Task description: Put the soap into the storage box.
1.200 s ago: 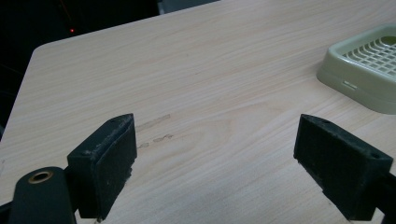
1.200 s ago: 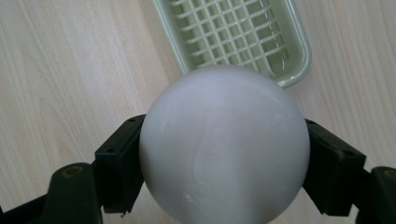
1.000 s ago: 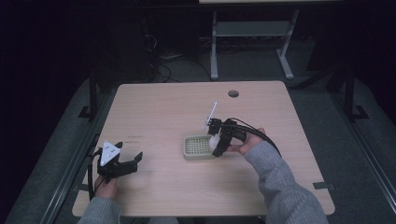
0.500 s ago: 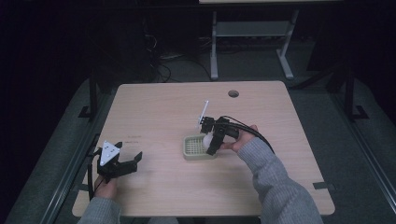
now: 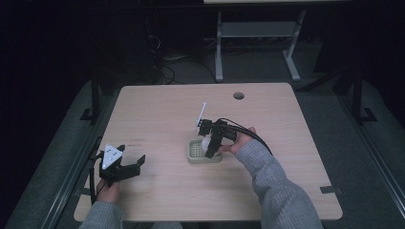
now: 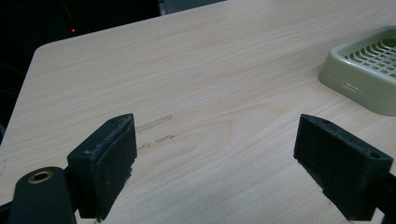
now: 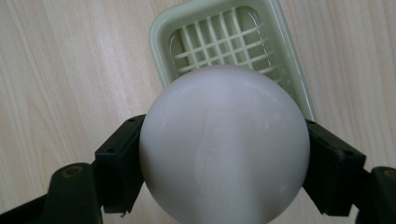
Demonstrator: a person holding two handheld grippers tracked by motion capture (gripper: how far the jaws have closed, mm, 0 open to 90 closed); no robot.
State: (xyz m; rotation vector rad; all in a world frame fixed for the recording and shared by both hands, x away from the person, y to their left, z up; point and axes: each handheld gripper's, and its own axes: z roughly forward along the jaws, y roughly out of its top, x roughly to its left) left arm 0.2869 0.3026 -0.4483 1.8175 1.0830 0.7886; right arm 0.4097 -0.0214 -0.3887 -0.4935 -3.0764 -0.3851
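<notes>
Right gripper view puts the matter plainly: our right hand-held gripper (image 7: 224, 186) is clamped on a smooth white plastic ball (image 7: 224, 144), one black jaw pressing each side at its widest part, which we judge is what keeps a round, slippery thing from rolling out. Behind the ball, in the upper middle of that frame, lies a pale green slotted plastic tray (image 7: 229, 42) flat on the light wooden surface (image 7: 70, 70). We hold the ball directly over the tray's near end, so it seems meant to go down into it; whether it already touches the grid we cannot tell.

From the high view, the right hand-held gripper (image 5: 210, 148) tilts steeply down at the centre of the frame, its tips at the tray (image 5: 193, 155), with the cable trailing back over the sleeve.

Our left hand-held gripper (image 5: 129, 168) rests at the lower left of the high view, well apart from the tray. Its own view shows the jaws spread wide with nothing between them, bare surface (image 6: 210, 93) ahead and a corner of the tray (image 6: 359, 88) at the upper right. We take it to be parked out of the way.
</notes>
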